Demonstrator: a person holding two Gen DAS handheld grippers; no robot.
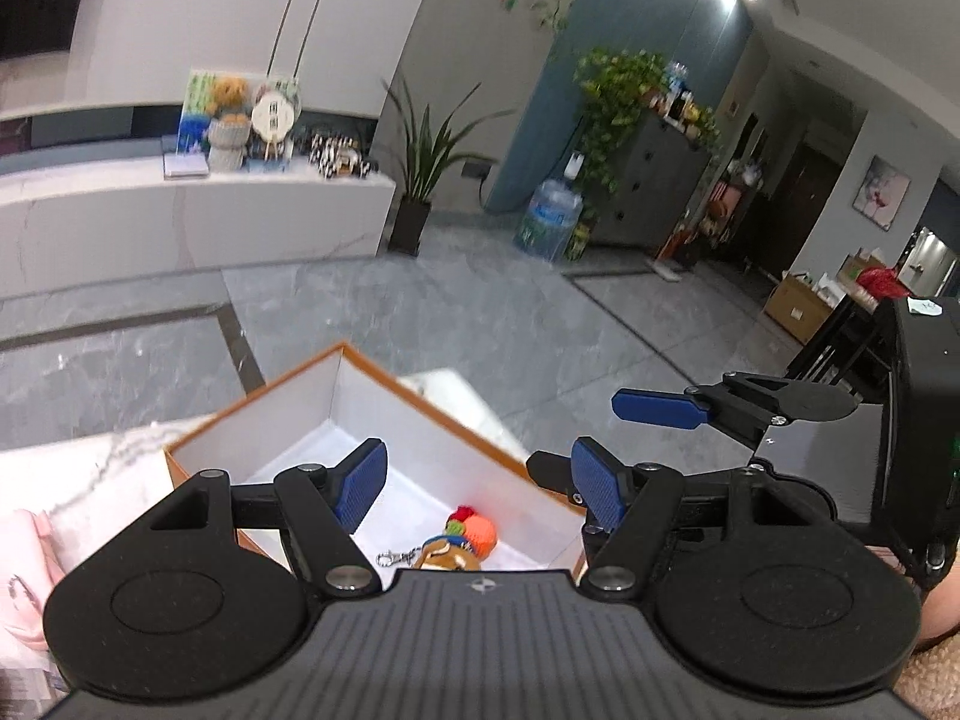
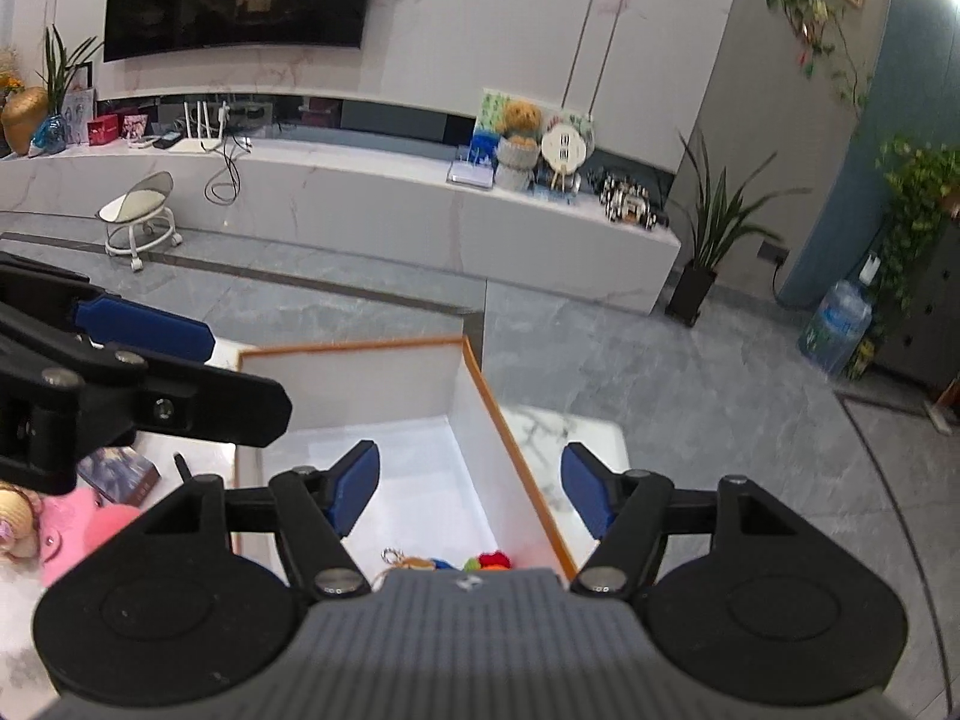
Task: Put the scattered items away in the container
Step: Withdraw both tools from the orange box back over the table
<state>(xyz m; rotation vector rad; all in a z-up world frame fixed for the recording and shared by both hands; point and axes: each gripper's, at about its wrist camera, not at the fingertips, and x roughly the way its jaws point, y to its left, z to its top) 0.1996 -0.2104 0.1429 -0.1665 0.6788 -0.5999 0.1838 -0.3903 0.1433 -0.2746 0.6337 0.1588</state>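
Keychain toy (image 1: 456, 543) (ring end leftward) lengthwise

Open box (image 1: 384, 396) with orange outer walls and white lining, set upright on a white marbled table, a small orange, red and green knitted keychain toy (image 1: 462, 540) with metal clasp laid on its floor near one wall

The box (image 1: 384, 396) lies below and ahead of the left gripper (image 1: 477, 489), its open top between the spread jaws; the knitted toy (image 1: 471, 531) and keyring charm (image 1: 441, 555) lie in it, near its close end; the right gripper (image 2: 471, 492) hangs over the box's right wall, the marble table (image 2: 558, 426) beyond its right jaw; a pink plush (image 2: 78, 531) lies left of its left jaw.
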